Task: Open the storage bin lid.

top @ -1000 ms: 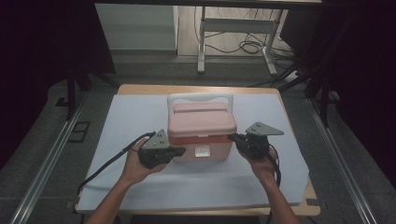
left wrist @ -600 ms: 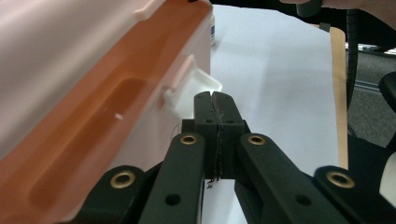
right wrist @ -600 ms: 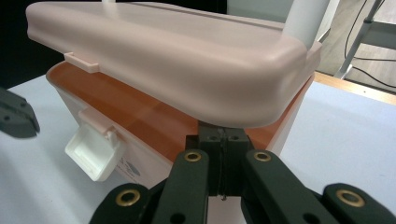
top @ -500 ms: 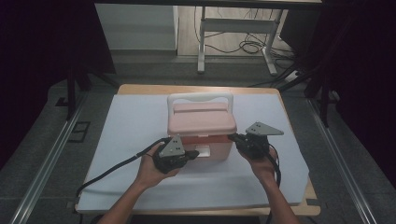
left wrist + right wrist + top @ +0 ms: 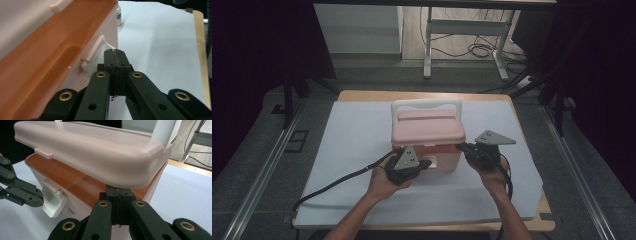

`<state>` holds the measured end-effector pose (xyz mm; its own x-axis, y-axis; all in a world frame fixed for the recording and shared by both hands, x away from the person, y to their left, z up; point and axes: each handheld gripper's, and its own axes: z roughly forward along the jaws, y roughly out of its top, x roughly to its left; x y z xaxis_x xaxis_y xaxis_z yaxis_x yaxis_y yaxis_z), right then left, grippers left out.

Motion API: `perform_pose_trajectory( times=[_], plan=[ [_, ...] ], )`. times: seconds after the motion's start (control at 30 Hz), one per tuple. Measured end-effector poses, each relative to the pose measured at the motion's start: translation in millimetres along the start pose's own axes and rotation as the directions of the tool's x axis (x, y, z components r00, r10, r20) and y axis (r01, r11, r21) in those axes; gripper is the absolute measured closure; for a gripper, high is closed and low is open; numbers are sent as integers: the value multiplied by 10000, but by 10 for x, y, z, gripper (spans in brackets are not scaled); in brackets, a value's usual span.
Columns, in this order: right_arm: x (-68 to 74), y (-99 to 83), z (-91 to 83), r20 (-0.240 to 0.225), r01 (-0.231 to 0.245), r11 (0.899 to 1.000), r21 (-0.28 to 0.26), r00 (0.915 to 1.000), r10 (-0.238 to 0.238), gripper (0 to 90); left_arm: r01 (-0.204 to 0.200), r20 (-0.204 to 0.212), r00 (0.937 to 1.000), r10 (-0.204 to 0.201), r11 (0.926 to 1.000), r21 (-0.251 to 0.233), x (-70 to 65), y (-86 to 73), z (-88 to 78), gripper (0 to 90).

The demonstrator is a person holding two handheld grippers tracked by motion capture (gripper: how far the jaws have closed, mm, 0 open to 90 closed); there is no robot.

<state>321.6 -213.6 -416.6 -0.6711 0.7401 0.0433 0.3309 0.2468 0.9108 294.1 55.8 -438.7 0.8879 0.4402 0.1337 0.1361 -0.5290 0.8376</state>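
Two closed hand-held grippers (image 5: 424, 163) (image 5: 462, 146) beside pink box (image 5: 428, 131), white-sheeted table (image 5: 352, 145), apparently dim room.

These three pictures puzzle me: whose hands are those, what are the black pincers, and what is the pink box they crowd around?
No machine is at work here: a person holds a black two-jaw gripper in each hand. The wide picture comes from a camera fixed above the table, looking down; the forearms come in from the bottom. The other two come from small cameras riding on the grippers, each looking along its own jaws.

On the white sheet covering the table stands a pink box with a paler lid and a white carrying handle. The left gripper, jaws shut, sits by the white latch on the box's front. The right gripper, also shut, has its tips tucked under the lid's corner. Neither holds anything. The lid looks slightly raised, with the orange-tinted body showing under it.
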Motion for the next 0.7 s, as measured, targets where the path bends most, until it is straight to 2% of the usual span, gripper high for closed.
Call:
perform_pose_trajectory(
  times=[0.2,0.7],
  plan=[
    [5,6,7,1,-5,10000,-12,10000,5,900,-39,-232,9997,42,9999,106,18,-10,32,900],
    [3,80,-4,66,49,10000,-49,10000,-49,900,-133,-145,9998,135,9998,118,32,-15,43,900]
  ],
)
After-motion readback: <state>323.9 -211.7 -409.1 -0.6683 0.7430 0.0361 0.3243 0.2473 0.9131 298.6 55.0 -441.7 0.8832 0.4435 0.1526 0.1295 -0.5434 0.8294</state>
